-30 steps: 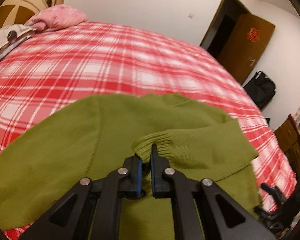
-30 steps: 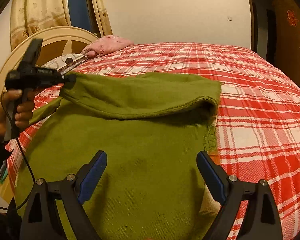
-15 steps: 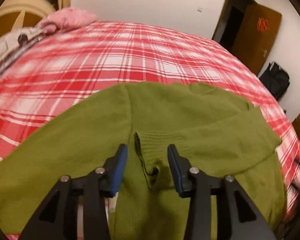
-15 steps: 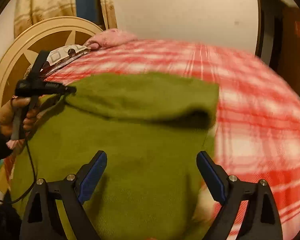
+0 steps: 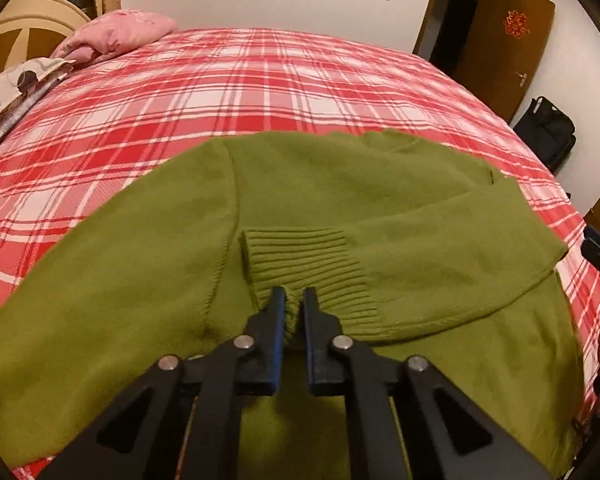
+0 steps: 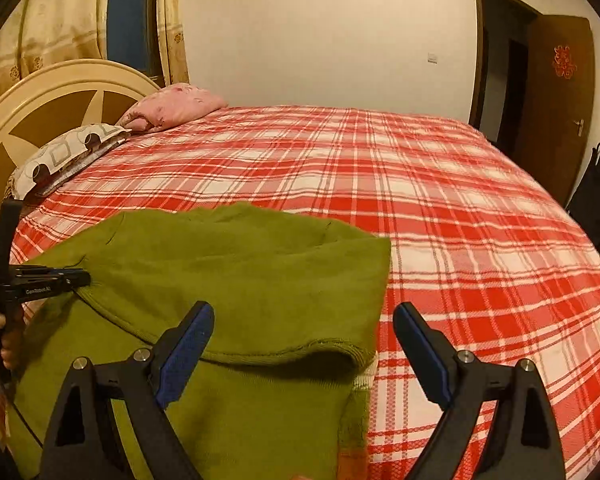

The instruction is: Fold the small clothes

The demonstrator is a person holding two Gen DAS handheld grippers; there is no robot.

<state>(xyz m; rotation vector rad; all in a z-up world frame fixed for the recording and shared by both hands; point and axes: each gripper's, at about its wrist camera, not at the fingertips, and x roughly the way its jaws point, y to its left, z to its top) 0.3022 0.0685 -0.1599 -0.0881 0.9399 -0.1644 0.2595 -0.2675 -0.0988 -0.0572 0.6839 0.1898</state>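
A green knitted sweater (image 5: 340, 184) lies spread on the bed, with one sleeve folded across its body. In the left wrist view that sleeve's ribbed cuff (image 5: 300, 260) sits just in front of my left gripper (image 5: 293, 294). The jaws are closing tight, and a fold of the cuff is pinched between the blue pads. In the right wrist view my right gripper (image 6: 304, 308) hangs wide open above the sweater (image 6: 240, 264), over the folded sleeve's edge, with nothing between its fingers. The left gripper (image 6: 80, 278) shows at the far left of this view, held by a hand, at the cuff end.
The bed has a red and white plaid cover (image 6: 440, 208). A pink pillow (image 6: 176, 106) and a patterned pillow (image 6: 64, 156) lie by the round headboard (image 6: 40, 112). A brown door (image 6: 560, 92) stands open at the right, with a black bag (image 5: 548, 132) on the floor.
My left gripper opened, let the cuff drop flat onto the sweater, then shut again on the cuff's near edge. My right gripper, still open, drew back and rose a little.
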